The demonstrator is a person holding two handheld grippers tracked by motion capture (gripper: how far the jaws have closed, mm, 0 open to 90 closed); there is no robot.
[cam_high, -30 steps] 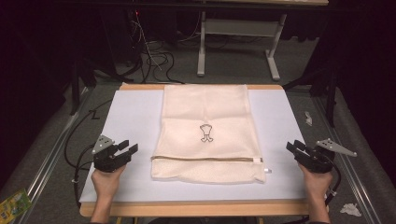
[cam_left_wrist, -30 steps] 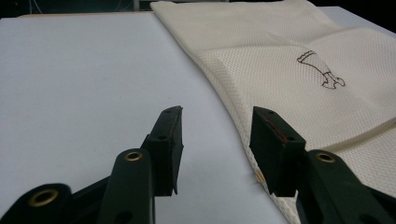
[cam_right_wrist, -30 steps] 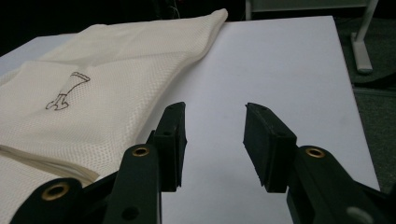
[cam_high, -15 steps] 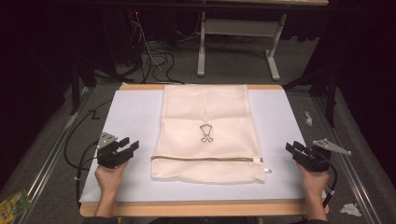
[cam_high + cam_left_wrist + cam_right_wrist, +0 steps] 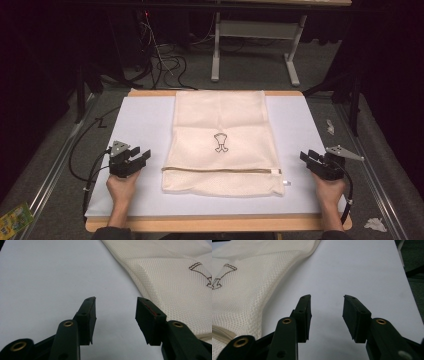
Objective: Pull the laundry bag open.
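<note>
High view: mesh laundry bag [image 5: 222,142] lies flat mid-worktop [image 5: 145,125], zipper [image 5: 220,170] running across near its 6 o'clock edge. Left tool [image 5: 141,157] at the bag's 9 o'clock, jaws spread and just been opening, nothing between. Right tool [image 5: 306,156] at 3 o'clock, spread, empty. Bag looks light, limp, thin; likely slides on the smooth white sheet. Best pinched at corners or side hems. Dim room beyond, cables [image 5: 165,62] on the floor at 12 o'clock.
</note>
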